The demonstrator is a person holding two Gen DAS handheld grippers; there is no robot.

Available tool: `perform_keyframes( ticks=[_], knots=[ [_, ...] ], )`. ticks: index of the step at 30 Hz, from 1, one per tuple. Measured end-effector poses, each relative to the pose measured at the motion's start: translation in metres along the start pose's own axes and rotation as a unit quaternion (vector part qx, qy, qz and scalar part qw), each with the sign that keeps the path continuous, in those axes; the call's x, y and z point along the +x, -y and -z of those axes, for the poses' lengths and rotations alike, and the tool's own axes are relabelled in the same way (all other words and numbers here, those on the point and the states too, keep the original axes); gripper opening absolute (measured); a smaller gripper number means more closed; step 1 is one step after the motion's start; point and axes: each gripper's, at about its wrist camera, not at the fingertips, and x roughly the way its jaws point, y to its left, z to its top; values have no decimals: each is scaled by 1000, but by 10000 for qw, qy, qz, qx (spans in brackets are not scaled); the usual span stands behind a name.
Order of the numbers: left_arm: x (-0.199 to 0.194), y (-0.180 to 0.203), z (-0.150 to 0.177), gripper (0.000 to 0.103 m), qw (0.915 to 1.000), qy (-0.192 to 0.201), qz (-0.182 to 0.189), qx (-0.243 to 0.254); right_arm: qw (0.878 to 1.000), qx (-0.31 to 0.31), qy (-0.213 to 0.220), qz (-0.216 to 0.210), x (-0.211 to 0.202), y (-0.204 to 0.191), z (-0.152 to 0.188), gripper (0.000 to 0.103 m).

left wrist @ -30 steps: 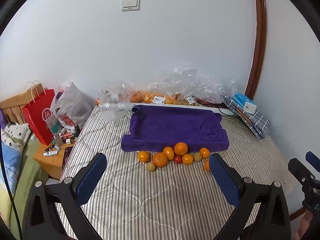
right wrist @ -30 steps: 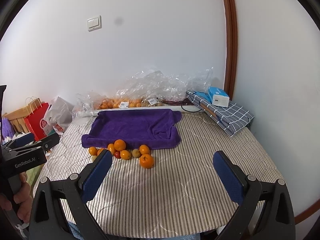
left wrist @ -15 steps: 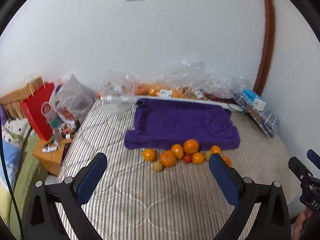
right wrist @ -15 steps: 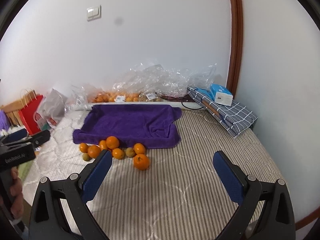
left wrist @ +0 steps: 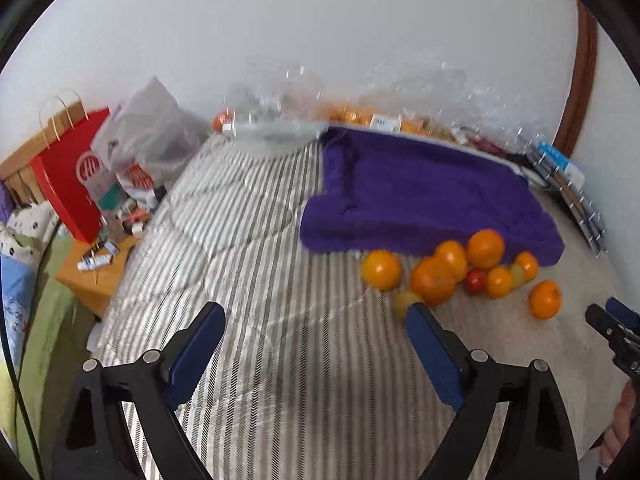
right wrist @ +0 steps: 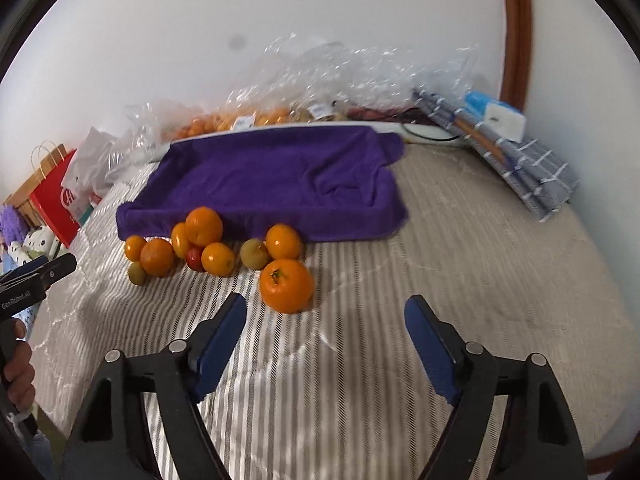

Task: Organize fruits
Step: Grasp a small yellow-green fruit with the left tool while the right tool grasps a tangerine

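Observation:
A cluster of oranges [right wrist: 204,226], small green fruits [right wrist: 254,253] and one red fruit [right wrist: 195,258] lies on the striped bed in front of a purple towel-lined tray [right wrist: 276,176]. One big orange [right wrist: 286,285] sits apart, just ahead of my right gripper [right wrist: 325,340], which is open and empty. My left gripper [left wrist: 316,344] is open and empty, above the bed left of the cluster [left wrist: 434,280]; the tray [left wrist: 424,192] lies beyond. The lone orange [left wrist: 545,299] shows at the right.
Clear plastic bags with more oranges [right wrist: 240,118] line the wall. A folded checked cloth with a blue box [right wrist: 504,140] lies at the right. A red paper bag [left wrist: 68,172] and a low wooden table with clutter [left wrist: 96,264] stand left of the bed.
Both grippers have moved forward and down toward the fruit. The fruit looks larger and closer. The fruit itself has not moved.

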Motion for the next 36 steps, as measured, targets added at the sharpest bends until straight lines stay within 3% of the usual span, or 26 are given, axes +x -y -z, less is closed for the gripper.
perform_keyframes(
  ticks=[5,11,16,20,23,30,33,36],
  knots=[
    [20,-8,4,84,9996,-239,114,-19,9994,-151,-279,-150,38,-20,4,72],
    [26,-3,10,84,9974,-267,664,87,9994,-53,-343,-27,65,-25,-1,70],
    [35,17,13,84,9967,-291,680,334,9989,-36,-429,-211,75,-20,-2,44],
    [40,32,8,83,9947,-301,937,299,9988,-233,-370,-218,65,-19,4,43],
    [48,38,5,75,9934,-354,1063,248,9991,-237,-316,-125,56,-9,11,43],
    [59,54,9,50,9931,-301,1054,411,9986,265,-241,-384,51,14,14,43],
    [60,57,9,45,9914,-287,1202,430,9984,169,-293,-453,53,10,13,43],
    [60,60,9,25,9896,-307,1310,507,9983,128,-285,-498,53,9,13,43]
  ],
)
